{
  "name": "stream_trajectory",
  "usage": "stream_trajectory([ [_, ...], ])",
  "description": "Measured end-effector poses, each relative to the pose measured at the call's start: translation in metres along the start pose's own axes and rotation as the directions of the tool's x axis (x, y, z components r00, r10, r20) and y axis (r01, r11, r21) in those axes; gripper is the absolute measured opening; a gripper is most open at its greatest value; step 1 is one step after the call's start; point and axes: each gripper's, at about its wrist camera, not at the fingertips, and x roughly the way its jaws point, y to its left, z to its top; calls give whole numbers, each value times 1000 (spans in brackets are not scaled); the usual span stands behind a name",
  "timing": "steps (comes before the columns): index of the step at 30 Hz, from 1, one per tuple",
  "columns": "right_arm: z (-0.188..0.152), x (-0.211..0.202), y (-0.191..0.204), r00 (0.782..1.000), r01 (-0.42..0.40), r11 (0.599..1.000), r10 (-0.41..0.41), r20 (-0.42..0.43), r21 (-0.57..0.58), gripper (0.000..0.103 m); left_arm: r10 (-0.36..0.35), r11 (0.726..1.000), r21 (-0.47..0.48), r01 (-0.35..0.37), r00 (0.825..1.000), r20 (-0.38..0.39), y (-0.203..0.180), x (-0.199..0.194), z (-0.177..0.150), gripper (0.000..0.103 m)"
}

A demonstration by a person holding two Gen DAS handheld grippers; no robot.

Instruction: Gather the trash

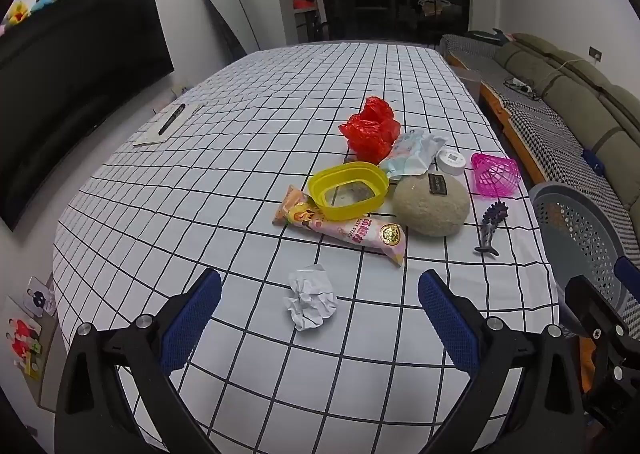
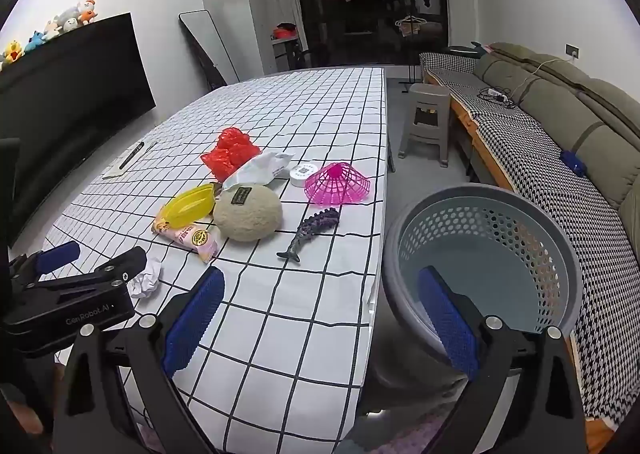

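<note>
Trash: crumpled white paper ball (image 1: pixel 310 301) is lying on the grid-checked white tablecloth (image 1: pixel 248 182), near the pink snack wrapper (image 1: pixel 344 232).
Left gripper (image 1: pixel 320 318): hovering wide open around the ball.
Right gripper (image 2: pixel 320 314): gaping empty beside the grey perforated plastic basket (image 2: pixel 486 258).

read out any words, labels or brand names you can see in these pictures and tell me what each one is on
"GenRobot.AI": on the left gripper's black body, seen in the right wrist view.
Snack packet: coloured print and a gold round seal, too blurred to read.
Beige pouch: small dark label, unreadable.
White round tin: lid print too small to read.
Wrapper: print too small to read.
</note>
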Motion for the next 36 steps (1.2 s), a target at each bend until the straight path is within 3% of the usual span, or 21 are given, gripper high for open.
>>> stream_trajectory([
  [36,0,-11,0,1000,-3,1000,3,21,-2,93,12,1000,4,-12,1000,8,4,-6,0,97],
])
